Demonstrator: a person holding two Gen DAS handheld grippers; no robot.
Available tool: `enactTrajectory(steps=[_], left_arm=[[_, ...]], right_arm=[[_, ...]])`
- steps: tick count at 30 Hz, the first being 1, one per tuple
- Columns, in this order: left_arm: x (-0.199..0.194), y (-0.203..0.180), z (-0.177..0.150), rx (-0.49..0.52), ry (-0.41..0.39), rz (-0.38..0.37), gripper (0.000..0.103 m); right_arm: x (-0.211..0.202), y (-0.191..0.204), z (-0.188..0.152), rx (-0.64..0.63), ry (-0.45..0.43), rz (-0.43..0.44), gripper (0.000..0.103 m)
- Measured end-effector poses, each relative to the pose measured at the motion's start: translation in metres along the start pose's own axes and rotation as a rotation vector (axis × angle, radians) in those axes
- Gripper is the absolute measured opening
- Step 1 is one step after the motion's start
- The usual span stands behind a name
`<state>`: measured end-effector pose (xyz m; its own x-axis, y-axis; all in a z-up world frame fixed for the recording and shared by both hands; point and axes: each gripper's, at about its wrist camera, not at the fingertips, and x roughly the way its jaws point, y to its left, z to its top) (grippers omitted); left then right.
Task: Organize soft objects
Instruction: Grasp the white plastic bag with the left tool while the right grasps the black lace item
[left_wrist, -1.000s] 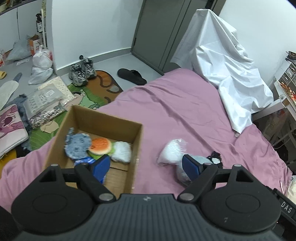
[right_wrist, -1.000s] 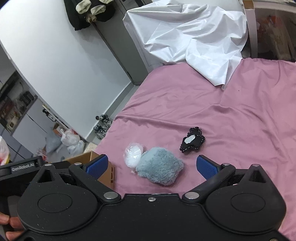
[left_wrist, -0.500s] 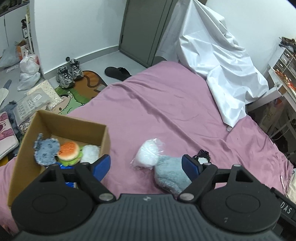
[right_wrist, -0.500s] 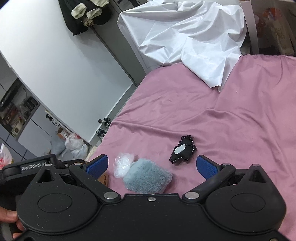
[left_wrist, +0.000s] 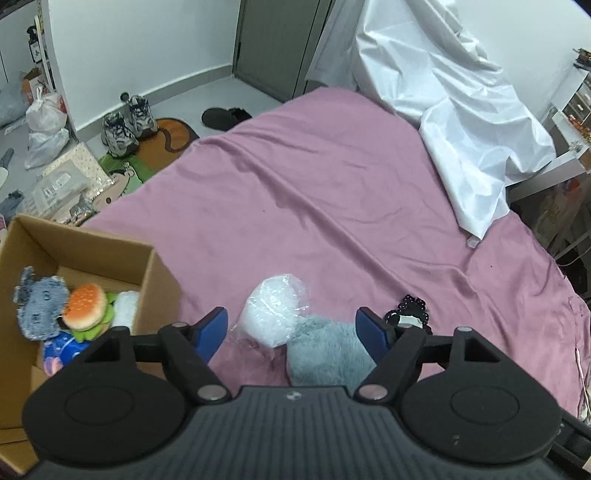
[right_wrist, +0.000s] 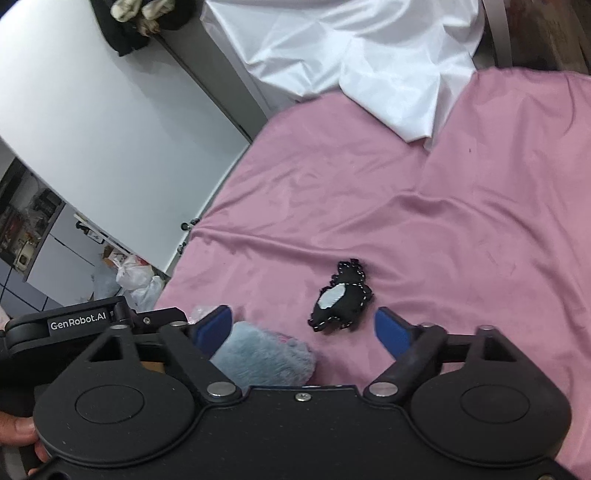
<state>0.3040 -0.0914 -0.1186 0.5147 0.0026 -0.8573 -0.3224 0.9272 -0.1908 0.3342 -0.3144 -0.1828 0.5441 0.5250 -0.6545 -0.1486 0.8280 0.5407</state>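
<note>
Since a second earlier, the cardboard box had slid from the lower middle of the left wrist view out to the lower left, and the three loose soft things on the pink bedsheet had come in toward the bottom centre. The left gripper had dropped closer to them; its jaws had just been closing but stood apart, with the white puff in clear plastic and the grey furry pouch lying between the blue pads, untouched as far as could be seen. The box held a denim elephant, a plush burger and a white fluffy piece. In the right wrist view the black beaded toy had moved from the right of centre to just above the gap of the right gripper, whose jaws had also just been narrowing yet remained apart, gripping nothing. The grey pouch sat at the lower left beside the left-hand pad. The white sheet filled the top of the frame.
</note>
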Motion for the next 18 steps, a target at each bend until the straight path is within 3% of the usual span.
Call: enactTrajectory(steps=[11,14,18], left_arm=[[0.046,0.0,0.007,-0.025,0.089,0.048,0.059],[0.054,0.004,0.008,-0.033,0.112,0.06,0.053],[0.058,0.007,0.01,-0.05,0.115,0.055,0.043]], right_arm=[[0.047,-0.015,0.007,0.099,0.089,0.004,0.068],[0.056,-0.018,0.006,0.117,0.104,-0.006,0.056],[0.06,-0.021,0.007,0.131,0.1,-0.033,0.028]])
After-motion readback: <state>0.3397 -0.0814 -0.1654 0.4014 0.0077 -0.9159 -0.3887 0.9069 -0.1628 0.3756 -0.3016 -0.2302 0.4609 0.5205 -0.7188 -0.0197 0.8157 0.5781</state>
